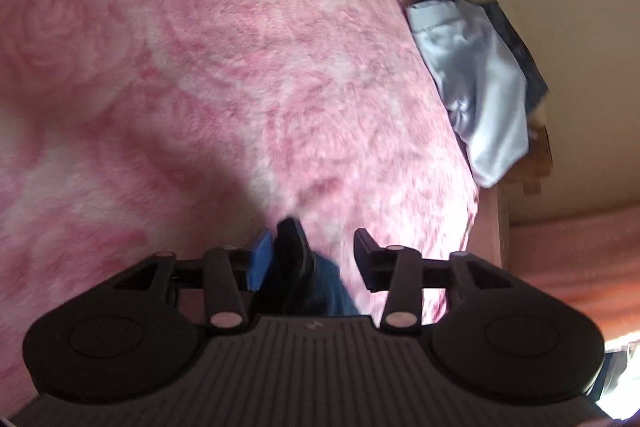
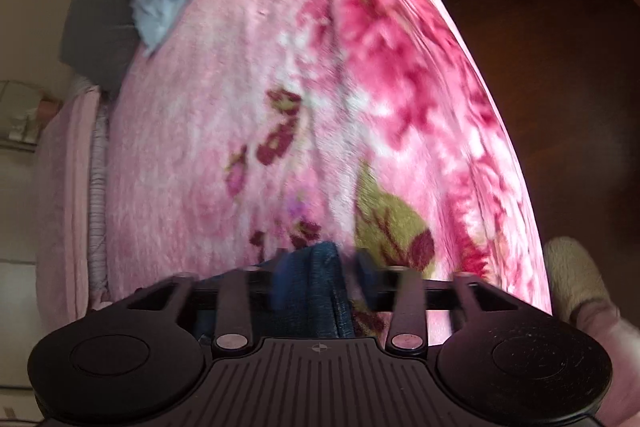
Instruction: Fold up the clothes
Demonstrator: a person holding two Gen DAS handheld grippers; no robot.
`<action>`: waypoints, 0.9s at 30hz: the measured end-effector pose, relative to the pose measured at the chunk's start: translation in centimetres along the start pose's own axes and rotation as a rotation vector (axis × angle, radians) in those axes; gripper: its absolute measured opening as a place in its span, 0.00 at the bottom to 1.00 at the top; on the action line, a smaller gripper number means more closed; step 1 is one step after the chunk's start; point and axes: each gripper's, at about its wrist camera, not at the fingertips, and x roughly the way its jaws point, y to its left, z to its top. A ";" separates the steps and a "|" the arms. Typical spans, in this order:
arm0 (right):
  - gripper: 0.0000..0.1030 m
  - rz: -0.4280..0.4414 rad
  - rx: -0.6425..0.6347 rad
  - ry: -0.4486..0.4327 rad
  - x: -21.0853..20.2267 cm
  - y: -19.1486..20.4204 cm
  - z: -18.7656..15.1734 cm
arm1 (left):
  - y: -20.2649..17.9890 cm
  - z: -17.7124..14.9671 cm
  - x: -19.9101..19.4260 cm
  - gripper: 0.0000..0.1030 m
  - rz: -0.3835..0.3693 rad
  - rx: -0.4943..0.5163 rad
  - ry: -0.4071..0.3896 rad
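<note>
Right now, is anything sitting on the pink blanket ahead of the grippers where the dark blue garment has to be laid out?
Nothing visible does. The dark blue garment sits between both grippers' open jaws, and the pink blanket ahead looks bare; the light blue cloth lies off at its far edge.

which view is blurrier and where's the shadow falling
Right wrist view: blurrier, the pink blanket and right gripper smeared. Left wrist view: sharper, a soft shadow on the blanket at left, fisheye bending the bed edge by the pale blue cloth.
</note>
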 end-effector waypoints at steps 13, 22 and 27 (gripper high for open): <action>0.05 -0.054 -0.268 -0.003 1.4 1.0 -3.5 | 0.0 -5.8 0.3 0.11 0.052 0.352 -0.096; 0.14 -0.145 -0.349 -0.030 -0.8 2.1 -2.6 | -2.3 -5.4 -4.6 0.09 0.216 0.309 -0.266; 0.14 -0.149 -0.551 -0.110 -1.9 4.9 -3.6 | -6.6 -8.4 -4.5 0.08 0.180 0.512 -0.198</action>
